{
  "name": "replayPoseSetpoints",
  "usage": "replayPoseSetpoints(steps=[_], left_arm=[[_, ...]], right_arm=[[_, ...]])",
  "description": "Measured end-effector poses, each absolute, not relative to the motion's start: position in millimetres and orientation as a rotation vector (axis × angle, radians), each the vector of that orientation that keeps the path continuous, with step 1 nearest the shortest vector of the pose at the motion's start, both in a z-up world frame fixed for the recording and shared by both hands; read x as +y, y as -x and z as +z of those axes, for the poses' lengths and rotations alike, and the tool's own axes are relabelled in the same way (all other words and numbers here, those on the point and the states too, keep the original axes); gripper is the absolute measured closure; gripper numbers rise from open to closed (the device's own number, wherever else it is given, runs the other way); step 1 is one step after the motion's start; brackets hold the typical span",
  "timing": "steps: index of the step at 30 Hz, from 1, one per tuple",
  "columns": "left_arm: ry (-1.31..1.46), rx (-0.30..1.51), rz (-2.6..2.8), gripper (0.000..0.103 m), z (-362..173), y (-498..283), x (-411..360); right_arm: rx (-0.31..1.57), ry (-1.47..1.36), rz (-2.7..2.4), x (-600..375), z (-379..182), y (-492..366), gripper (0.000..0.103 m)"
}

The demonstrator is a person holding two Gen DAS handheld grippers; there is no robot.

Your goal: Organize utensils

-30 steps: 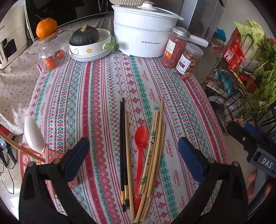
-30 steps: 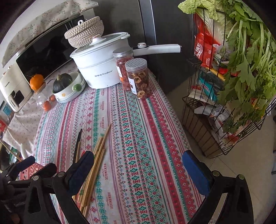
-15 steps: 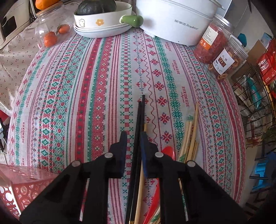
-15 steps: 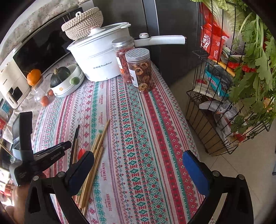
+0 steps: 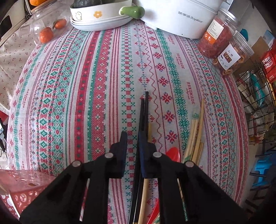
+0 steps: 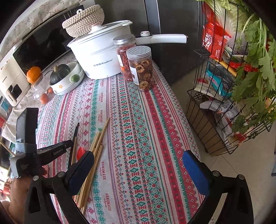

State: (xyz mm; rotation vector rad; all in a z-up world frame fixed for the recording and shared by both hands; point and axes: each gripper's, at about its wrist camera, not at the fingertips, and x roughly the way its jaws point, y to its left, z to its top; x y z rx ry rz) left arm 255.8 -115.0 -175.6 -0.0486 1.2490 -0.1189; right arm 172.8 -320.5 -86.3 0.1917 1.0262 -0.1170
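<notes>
A pair of black chopsticks point(image 5: 144, 106) lies on the striped tablecloth point(image 5: 86, 103). My left gripper point(image 5: 132, 136) points down over them with its jaws closing. The chopsticks run between the jaws against the right pad, and a strip of cloth still shows beside the left pad. A single pale chopstick point(image 5: 149, 127), a red spoon point(image 5: 173, 154) and a bundle of wooden chopsticks point(image 5: 198, 131) lie just to the right. In the right wrist view my right gripper point(image 6: 138, 155) hovers open and holds nothing. Beside it are the wooden bundle point(image 6: 98, 143) and the left gripper point(image 6: 69, 143).
A pink perforated basket point(image 5: 20, 186) stands at the near left corner. At the back are a white pot point(image 5: 181, 15), two jars point(image 5: 227, 51), stacked bowls point(image 5: 96, 19) and a glass jar of small oranges point(image 5: 46, 32). A wire rack point(image 6: 215, 120) stands off the table's right edge.
My left gripper has dropped down to the black chopsticks, and its jaws have gone from wide open to nearly shut around them. The right gripper has stayed put and open.
</notes>
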Motion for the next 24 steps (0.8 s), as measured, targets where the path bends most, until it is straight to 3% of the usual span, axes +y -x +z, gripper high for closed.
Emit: replayPoseSetpoints(steps=[9,11,13,24], left_arm=[[-0.069,1.235,-0.111,0.089,-184,-261,-130],[-0.064,1.233,-0.115,0.097,-183,-262,-131],[-0.061,1.231,-0.105,0.097,-182,-261,-131],[-0.079,1.023,-0.233,0.097,-116,-189,-127]], right_arm=[[1.029,-0.195,-0.120,-322,-87,-173,0.000],[1.030,-0.196,-0.118,-322,-88,-173,0.000],[1.032,-0.198,-0.113,-321,-88,-173,0.000],[1.017,-0.218,-0.103,-311,-80,-168,0.000]])
